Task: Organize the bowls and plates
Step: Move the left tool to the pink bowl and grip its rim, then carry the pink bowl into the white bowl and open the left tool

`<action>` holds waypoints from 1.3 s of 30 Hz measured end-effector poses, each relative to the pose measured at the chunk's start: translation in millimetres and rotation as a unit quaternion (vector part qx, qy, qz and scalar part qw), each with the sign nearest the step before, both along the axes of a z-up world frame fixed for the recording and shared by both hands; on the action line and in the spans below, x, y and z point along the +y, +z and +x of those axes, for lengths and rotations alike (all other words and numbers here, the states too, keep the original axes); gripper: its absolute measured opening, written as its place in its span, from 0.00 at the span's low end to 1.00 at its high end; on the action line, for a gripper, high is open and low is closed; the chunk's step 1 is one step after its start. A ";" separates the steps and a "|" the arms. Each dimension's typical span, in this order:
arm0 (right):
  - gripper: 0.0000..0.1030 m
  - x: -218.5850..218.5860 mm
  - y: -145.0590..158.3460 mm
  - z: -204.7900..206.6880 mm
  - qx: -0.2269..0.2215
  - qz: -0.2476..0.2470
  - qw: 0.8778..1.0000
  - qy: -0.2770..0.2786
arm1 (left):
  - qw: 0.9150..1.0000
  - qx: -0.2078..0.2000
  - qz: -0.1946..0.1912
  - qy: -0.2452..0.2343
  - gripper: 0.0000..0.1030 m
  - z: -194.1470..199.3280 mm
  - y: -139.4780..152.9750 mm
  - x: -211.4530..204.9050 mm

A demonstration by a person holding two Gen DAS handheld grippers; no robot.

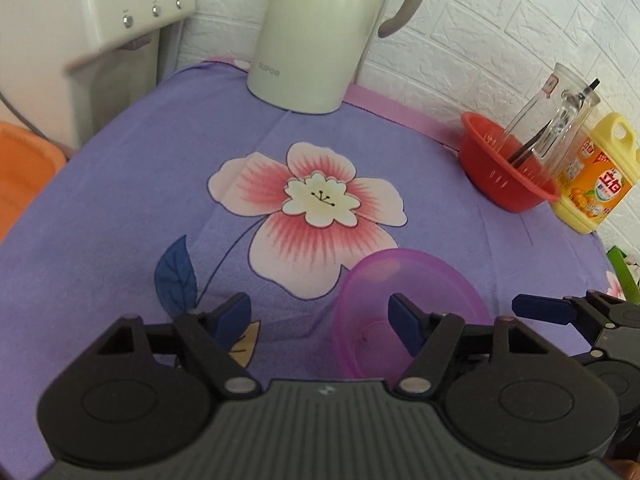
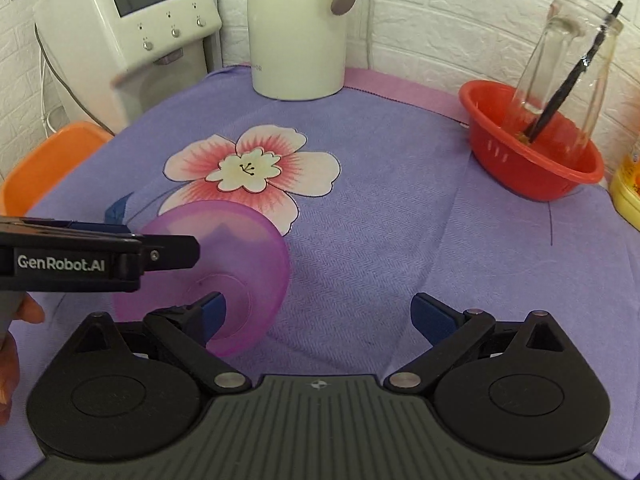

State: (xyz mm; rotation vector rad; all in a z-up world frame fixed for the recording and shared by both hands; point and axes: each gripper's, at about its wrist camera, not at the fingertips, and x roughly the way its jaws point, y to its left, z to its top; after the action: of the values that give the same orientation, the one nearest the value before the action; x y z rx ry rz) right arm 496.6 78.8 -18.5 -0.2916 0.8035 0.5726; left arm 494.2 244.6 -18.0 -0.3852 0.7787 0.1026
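A translucent purple bowl (image 1: 412, 304) sits on the purple flowered cloth (image 1: 120, 208), close in front of both grippers; it also shows in the right wrist view (image 2: 240, 256). My left gripper (image 1: 320, 312) is open, its right finger over the bowl's inside and its left finger out over the cloth. My right gripper (image 2: 318, 312) is open, its left finger over the bowl's near rim. The left gripper's side (image 2: 100, 256) crosses the left of the right wrist view, above the bowl. Neither gripper holds anything.
A cream kettle (image 1: 316, 32) stands at the back. A red colander (image 2: 532, 148) with a glass bottle (image 2: 568, 52) and a yellow detergent jug (image 1: 596, 176) are at the right. A white dispenser (image 2: 132, 20) and an orange tray (image 2: 52, 160) are left.
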 end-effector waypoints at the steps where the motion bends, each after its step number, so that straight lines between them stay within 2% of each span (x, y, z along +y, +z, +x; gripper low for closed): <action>1: 1.00 3.4 -2.8 2.0 -0.001 -0.006 1.000 0.005 | 1.000 0.001 0.005 -0.001 0.69 1.4 -1.8 -1.0; 4: 1.00 9.6 -11.5 4.5 -0.003 -0.021 1.000 0.015 | 1.000 -0.004 0.024 -0.007 0.69 3.8 -3.2 -4.5; 8: 1.00 2.4 -16.8 10.9 0.026 0.017 1.000 0.003 | 0.999 -0.007 0.035 -0.014 0.69 3.8 -4.2 -7.8; 13: 1.00 2.8 -16.5 9.7 0.019 0.015 1.000 0.001 | 0.999 -0.007 0.043 -0.018 0.68 4.7 -5.6 -12.2; 14: 1.00 3.4 -16.7 9.5 0.018 0.015 1.000 0.000 | 0.999 -0.008 0.047 -0.021 0.64 4.3 -5.9 -14.2; 15: 1.00 4.3 -16.2 10.2 0.020 0.013 1.000 -0.001 | 0.998 -0.009 0.050 -0.023 0.54 3.8 -6.2 -16.6; 20: 1.00 5.3 -13.0 4.8 0.025 0.017 1.000 0.005 | 0.998 -0.003 0.053 -0.027 0.30 -3.4 -4.1 -23.0; 23: 1.00 4.2 -9.3 -9.3 0.025 0.029 0.999 0.025 | 0.999 0.001 0.038 -0.018 0.24 -14.8 -2.7 -26.3; 24: 0.91 4.6 -8.0 -13.3 0.029 0.030 0.999 0.029 | 0.999 0.003 0.028 -0.017 0.19 -18.1 -1.8 -26.7; 25: 0.89 4.6 -6.6 -16.9 0.035 0.034 0.998 0.032 | 1.000 0.006 0.011 -0.017 0.16 -22.2 -0.8 -26.8; 26: 0.85 4.2 -5.3 -20.0 0.044 0.039 0.998 0.032 | 1.000 0.007 -0.008 -0.020 0.16 -26.4 0.7 -27.5; 27: 0.84 3.4 -3.8 -23.8 0.053 0.044 0.997 0.035 | 0.999 0.008 -0.025 -0.026 0.16 -31.0 3.5 -29.5; 28: 0.83 2.6 -1.2 -28.1 0.067 0.055 0.995 0.042 | 0.999 0.008 -0.026 -0.027 0.17 -37.2 8.1 -34.5; 29: 0.85 1.5 1.6 -34.0 0.078 0.062 0.994 0.045 | 0.999 0.004 -0.011 -0.031 0.17 -43.7 14.0 -41.7; 30: 0.85 0.9 5.9 -41.6 0.076 0.057 0.994 0.045 | 0.999 -0.004 -0.005 -0.035 0.17 -50.9 19.9 -47.0; 33: 0.86 -9.3 24.3 -66.5 0.047 0.049 0.997 0.043 | 0.999 -0.019 -0.022 -0.045 0.17 -71.5 37.4 -58.6; 39: 0.90 -54.2 59.9 -113.6 0.019 0.044 0.999 0.024 | 0.994 -0.048 -0.041 -0.084 0.17 -118.0 69.0 -107.0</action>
State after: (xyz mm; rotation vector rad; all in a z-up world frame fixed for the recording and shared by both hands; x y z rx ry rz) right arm 383.1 24.6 41.4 -0.2212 0.8074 0.6589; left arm 376.2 137.6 51.0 -0.3974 0.7190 -0.1050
